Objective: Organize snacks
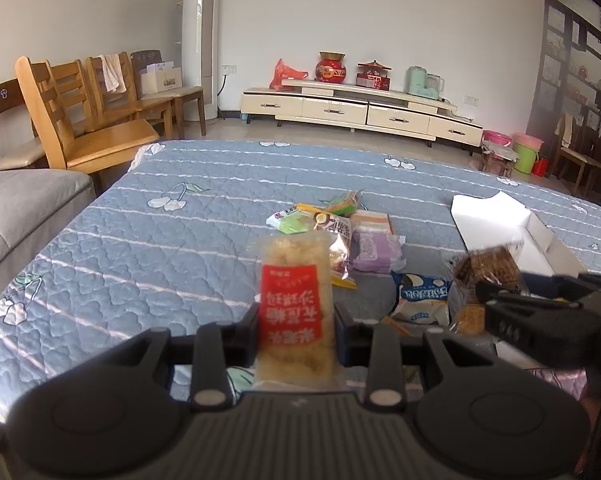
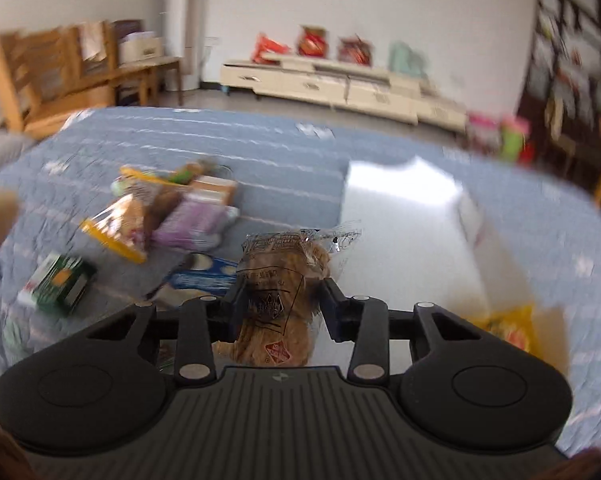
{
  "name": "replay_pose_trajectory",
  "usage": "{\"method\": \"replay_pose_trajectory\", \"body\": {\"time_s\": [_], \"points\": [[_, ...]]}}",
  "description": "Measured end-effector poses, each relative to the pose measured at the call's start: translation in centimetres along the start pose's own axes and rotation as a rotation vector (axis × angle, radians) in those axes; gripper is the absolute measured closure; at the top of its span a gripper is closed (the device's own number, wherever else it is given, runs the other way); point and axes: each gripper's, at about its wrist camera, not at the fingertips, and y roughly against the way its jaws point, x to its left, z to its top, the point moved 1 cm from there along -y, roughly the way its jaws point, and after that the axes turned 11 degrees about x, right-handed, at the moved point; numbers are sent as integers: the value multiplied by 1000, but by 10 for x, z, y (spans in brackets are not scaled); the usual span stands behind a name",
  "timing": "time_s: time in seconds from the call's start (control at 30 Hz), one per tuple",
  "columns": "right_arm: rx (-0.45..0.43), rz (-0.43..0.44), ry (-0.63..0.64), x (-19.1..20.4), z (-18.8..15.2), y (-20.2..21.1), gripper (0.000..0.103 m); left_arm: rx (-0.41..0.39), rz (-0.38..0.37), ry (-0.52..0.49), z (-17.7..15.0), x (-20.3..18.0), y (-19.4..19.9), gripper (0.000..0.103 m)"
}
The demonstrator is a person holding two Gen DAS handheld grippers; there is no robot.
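The left gripper (image 1: pixel 296 320) is closed on a rice-cake pack (image 1: pixel 294 304) with a red label, its pads pressing the pack's two sides and holding it upright over the near part of the quilt (image 1: pixel 140 240). The right gripper (image 2: pixel 285 304) has its jaws drawn in around a clear waffle pack (image 2: pixel 278 292); both pads touch the wrapper, and the pack stands between them with its crimped top sticking up past the fingertips. From the left wrist view this same gripper shows near the quilt's right edge, the brown waffle pack in front of it, just before the white box (image 1: pixel 512 232). The box lies open toward the quilt's right edge, its lid folded back toward the far edge. In the right wrist view a yellow packet (image 2: pixel 508 324) lies at the box's near end. The other snacks lie in a loose heap around the middle of the quilt: a purple pack (image 1: pixel 374 250), a green pack (image 1: pixel 292 222), a yellow-edged bag (image 2: pixel 114 234), and a blue-and-white pack (image 1: pixel 420 298) nearer the front edge. A dark green pack (image 2: pixel 58 284) lies apart, toward the left edge. The right wrist view is blurred, so finer detail there cannot be told.
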Motion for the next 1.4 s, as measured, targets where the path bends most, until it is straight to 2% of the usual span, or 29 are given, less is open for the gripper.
{"method": "replay_pose_trajectory", "body": {"time_s": [0.07, 0.2, 0.27, 0.33, 0.4, 0.43, 0.47, 0.57, 0.7, 0.73, 0.97, 1.0, 1.03, 1.17, 1.4], "points": [[-43, -49, 65, 14, -3, 8, 55, -4, 9, -5, 0, 0, 3, 69], [-89, -80, 105, 20, -8, 21, 55, -8, 23, -6, 1, 1, 7, 69], [-94, -101, 81, 11, -10, 25, 55, -14, 27, -7, 2, 0, 9, 69], [-86, -157, 37, -4, -10, 23, 56, -20, 31, -6, 2, 1, 11, 69], [-69, -246, -7, -19, -11, 17, 25, -20, 36, -1, 2, 2, 10, 69], [-76, -272, -29, -26, -12, 16, 1, -18, 37, 3, 3, 3, 9, 69], [-100, -254, -49, -30, -15, 19, 0, -16, 38, 6, 3, 4, 8, 69], [-117, -56, -54, -29, -11, 17, 0, -9, 42, 8, 3, 6, 5, 69], [-49, 185, -39, -10, 1, -9, 0, -7, 53, 9, 3, 12, 3, 69], [-32, 214, -30, -4, 5, -18, 0, -6, 54, 14, 3, 15, 3, 69], [138, 197, -147, 13, 34, -83, 0, -3, 66, 35, 5, 27, -2, 69], [174, 210, -155, 13, 36, -91, 19, -3, 67, 36, 5, 28, -2, 69], [197, 205, -164, 13, 36, -97, 48, -3, 66, 38, 6, 29, -3, 69], [128, 199, -159, 2, 31, -82, 48, -7, 59, 44, 9, 29, -5, 69], [-23, 194, -105, -16, 35, -16, 48, -32, 25, 8, 16, 12, 5, 69]]}}
